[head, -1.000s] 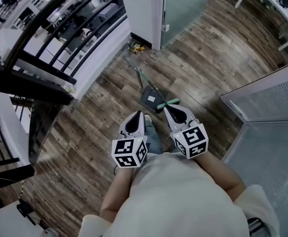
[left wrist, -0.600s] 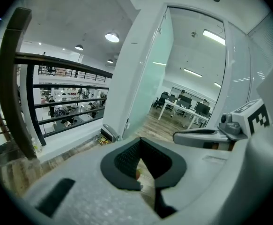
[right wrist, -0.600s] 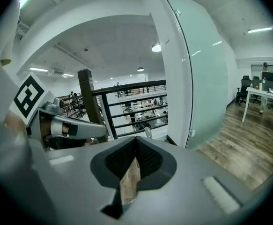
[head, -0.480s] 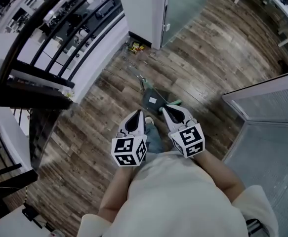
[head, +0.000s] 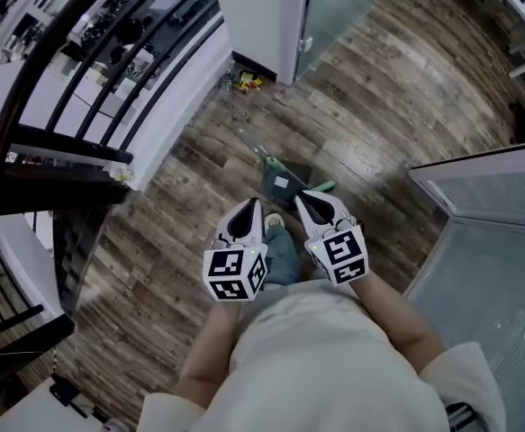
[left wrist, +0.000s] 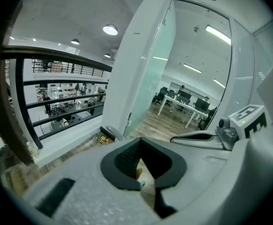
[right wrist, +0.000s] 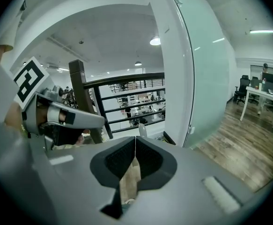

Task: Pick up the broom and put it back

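Observation:
The broom lies on the wooden floor in the head view: a dark grey head (head: 283, 180) with a green part (head: 323, 187) beside it and a thin long handle (head: 251, 144) running up-left toward the wall. My left gripper (head: 255, 207) and right gripper (head: 302, 198) are held side by side just short of the grey head, above the floor and apart from it. Both are shut with nothing between the jaws. In the right gripper view the right gripper (right wrist: 135, 143) has its pads meeting in a thin line. The left gripper (left wrist: 139, 142) looks the same in its own view.
A black railing (head: 82, 70) runs along the left over a lower storey. A white pillar (head: 262, 16) and a glass door (head: 339, 3) stand ahead, with small yellow items (head: 244, 81) at the pillar's foot. A glass partition (head: 487, 205) is at the right. A person's shoe (head: 274, 221) shows between the grippers.
The whole view has moved forward: the broom and the pillar sit nearer to the grippers than before. Both grippers stay side by side and shut.

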Tool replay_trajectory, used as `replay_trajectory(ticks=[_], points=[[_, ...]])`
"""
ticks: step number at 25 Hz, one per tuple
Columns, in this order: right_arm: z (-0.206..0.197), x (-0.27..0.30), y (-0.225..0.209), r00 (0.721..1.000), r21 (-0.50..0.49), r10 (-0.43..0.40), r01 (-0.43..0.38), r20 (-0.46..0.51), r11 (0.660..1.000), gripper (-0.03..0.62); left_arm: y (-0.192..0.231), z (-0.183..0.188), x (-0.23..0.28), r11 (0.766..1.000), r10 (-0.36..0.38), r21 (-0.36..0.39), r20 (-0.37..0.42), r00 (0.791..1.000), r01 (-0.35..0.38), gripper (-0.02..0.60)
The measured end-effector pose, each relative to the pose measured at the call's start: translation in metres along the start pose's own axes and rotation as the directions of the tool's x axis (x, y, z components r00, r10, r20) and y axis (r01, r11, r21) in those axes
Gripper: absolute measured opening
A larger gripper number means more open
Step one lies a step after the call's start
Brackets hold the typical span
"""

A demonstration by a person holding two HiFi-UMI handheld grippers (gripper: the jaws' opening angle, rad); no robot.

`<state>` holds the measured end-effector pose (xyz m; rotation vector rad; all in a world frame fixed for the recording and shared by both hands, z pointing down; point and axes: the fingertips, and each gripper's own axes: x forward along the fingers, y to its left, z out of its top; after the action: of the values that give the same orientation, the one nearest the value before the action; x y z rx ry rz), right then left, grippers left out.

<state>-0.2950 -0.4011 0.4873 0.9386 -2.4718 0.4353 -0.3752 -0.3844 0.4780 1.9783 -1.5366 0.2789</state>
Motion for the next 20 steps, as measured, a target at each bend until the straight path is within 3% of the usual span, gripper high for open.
replay_trajectory(ticks=[20], points=[[-0.032, 0.098, -0.022, 0.996, -0.071, 0.0, -0.006, -0.092, 0.997, 0.175, 0.052, -0.006, 0.053, 1.0, -0.013, -0.015, -0.065, 0.998, 0.012, 0.005]])
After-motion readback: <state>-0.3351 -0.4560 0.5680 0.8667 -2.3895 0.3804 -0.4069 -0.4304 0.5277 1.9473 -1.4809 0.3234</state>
